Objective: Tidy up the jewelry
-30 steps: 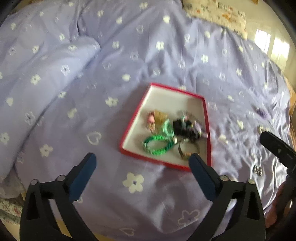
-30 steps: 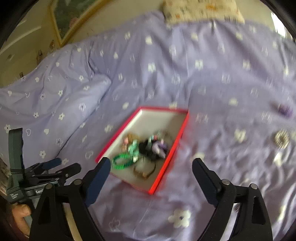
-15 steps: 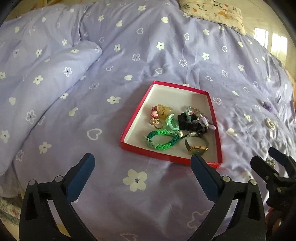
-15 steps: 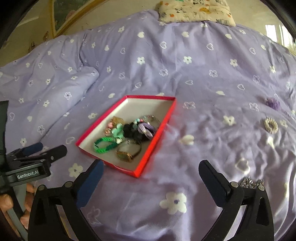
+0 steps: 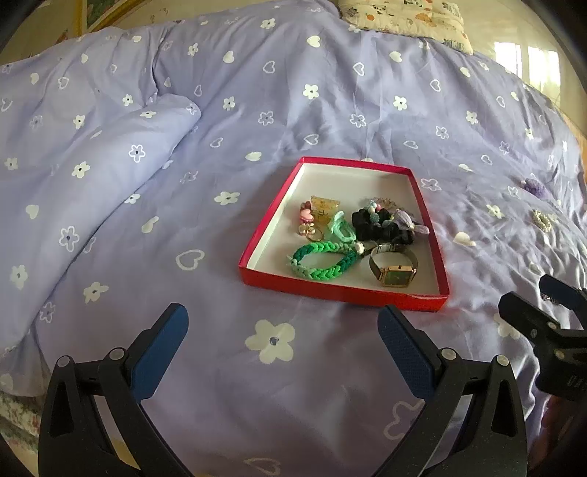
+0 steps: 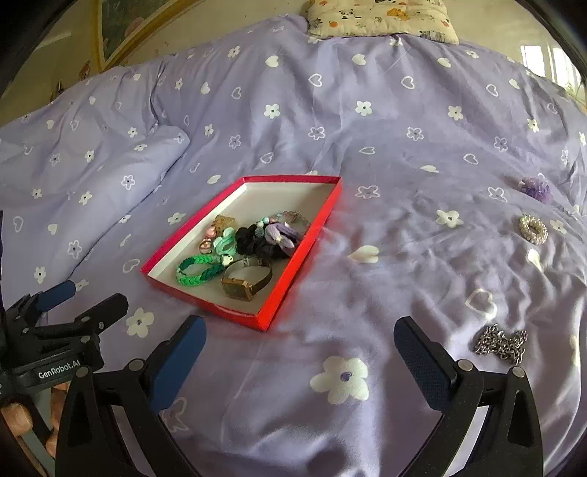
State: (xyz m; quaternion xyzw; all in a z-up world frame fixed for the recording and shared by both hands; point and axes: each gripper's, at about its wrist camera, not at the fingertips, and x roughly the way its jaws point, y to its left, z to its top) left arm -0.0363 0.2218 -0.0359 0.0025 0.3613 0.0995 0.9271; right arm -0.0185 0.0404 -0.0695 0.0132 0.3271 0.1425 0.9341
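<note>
Both views have steadied and eased back since a second ago. Nearest, the left gripper point(image 5: 282, 345) and right gripper point(image 6: 299, 346) hover splayed and empty above the lilac flowered duvet point(image 6: 367, 121). Near right lies a silver chain point(image 6: 500, 343), probably next to collect; farther left, the shallow red cardboard tray point(image 6: 277, 301) holds the gathered jewelry.

Bedroom: flowered duvet point(image 5: 256, 91), pillow point(image 6: 381, 16)

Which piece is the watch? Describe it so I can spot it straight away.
Find the red tray on the purple bedspread. The watch lies in its near corner, right of the green braided bracelet. It alone has a square gold case and a metal mesh band.
</note>
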